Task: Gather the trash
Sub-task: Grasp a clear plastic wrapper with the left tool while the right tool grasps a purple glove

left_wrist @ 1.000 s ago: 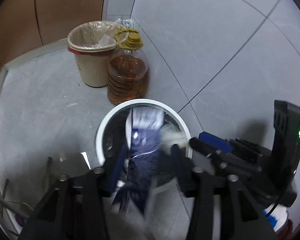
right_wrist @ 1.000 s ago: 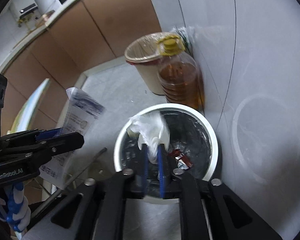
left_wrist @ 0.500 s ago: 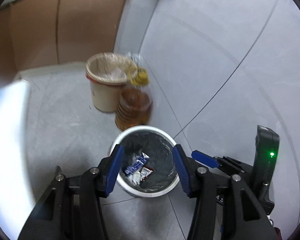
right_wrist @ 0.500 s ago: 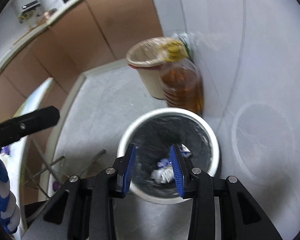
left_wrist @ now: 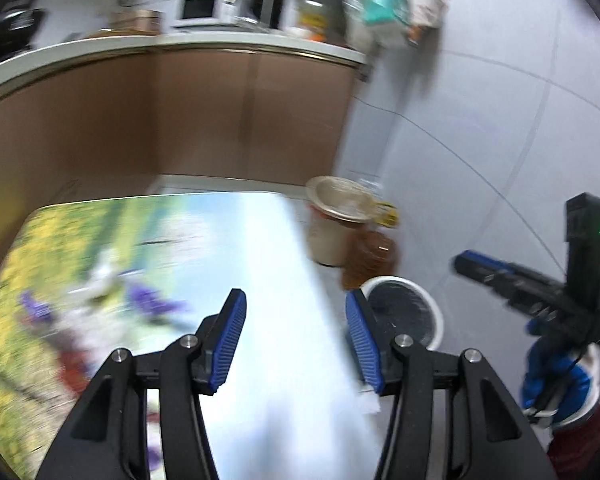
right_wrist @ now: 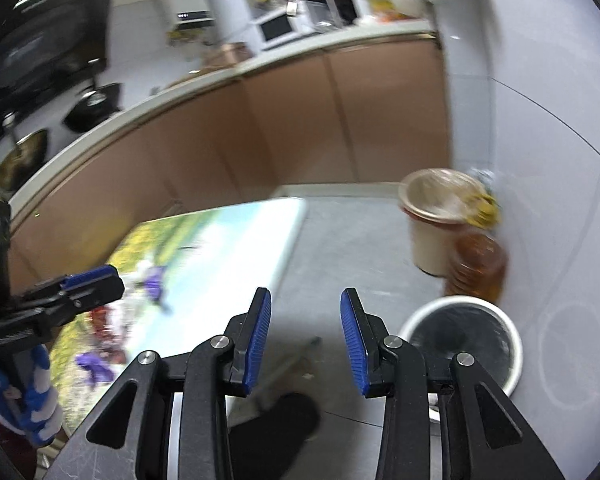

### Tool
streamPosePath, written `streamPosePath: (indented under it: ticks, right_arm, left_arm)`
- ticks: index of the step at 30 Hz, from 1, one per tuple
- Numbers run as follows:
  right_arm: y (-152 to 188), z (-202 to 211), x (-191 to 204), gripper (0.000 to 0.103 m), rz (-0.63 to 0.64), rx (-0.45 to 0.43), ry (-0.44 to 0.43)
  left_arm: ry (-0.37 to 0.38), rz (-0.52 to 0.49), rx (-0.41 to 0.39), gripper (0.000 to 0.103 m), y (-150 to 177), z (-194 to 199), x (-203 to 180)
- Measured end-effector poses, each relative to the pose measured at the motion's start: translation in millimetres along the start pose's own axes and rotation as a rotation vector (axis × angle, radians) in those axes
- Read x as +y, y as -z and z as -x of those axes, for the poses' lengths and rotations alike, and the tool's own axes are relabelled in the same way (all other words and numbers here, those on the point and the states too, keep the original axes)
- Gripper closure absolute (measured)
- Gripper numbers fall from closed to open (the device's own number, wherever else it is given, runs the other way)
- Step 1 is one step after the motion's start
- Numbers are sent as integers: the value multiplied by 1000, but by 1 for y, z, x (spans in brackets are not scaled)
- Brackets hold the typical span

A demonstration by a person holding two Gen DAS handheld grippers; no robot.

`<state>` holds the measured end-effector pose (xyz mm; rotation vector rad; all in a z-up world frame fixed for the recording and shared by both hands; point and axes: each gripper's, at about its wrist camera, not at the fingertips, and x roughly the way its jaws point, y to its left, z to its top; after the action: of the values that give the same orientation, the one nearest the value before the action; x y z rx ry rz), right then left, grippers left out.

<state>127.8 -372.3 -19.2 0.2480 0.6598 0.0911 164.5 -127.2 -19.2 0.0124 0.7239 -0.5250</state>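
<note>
The white trash bin (left_wrist: 432,312) with a black liner stands on the grey floor by the wall; it also shows in the right wrist view (right_wrist: 512,344). My left gripper (left_wrist: 296,344) is open and empty, raised above a table with a flowery cloth (left_wrist: 100,264). My right gripper (right_wrist: 306,340) is open and empty, above the floor left of the bin. The right gripper also shows at the right of the left wrist view (left_wrist: 500,276). Several blurred small things (right_wrist: 100,320) lie on the cloth.
A beige bin (right_wrist: 432,232) and an amber oil bottle (right_wrist: 480,268) stand by the wall behind the white bin. Brown cabinets (right_wrist: 260,128) with a countertop and a microwave (right_wrist: 280,28) run along the back. A dark shape (right_wrist: 272,428) lies on the floor.
Both grippers let go of their trash over the white bin, opened, then rose and swung left toward the table. The view now takes in the counter.
</note>
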Motion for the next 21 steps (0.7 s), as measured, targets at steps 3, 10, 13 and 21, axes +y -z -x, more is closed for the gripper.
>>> streamPosePath:
  ticks: [3, 10, 13, 21]
  right_arm:
    - [-5, 0, 33, 66, 33, 1, -52]
    - [-19, -19, 99, 59, 122, 33, -145]
    - [-23, -39, 125, 58, 164, 63, -171]
    - [-22, -114, 169, 56, 247, 182, -241]
  left_arm:
    - [-84, 55, -44, 49, 14, 31, 45]
    - [-218, 218, -74, 36, 59, 62, 143]
    - [-232, 266, -59, 36, 73, 61, 169]
    - [-219, 275, -30, 36, 68, 18, 183]
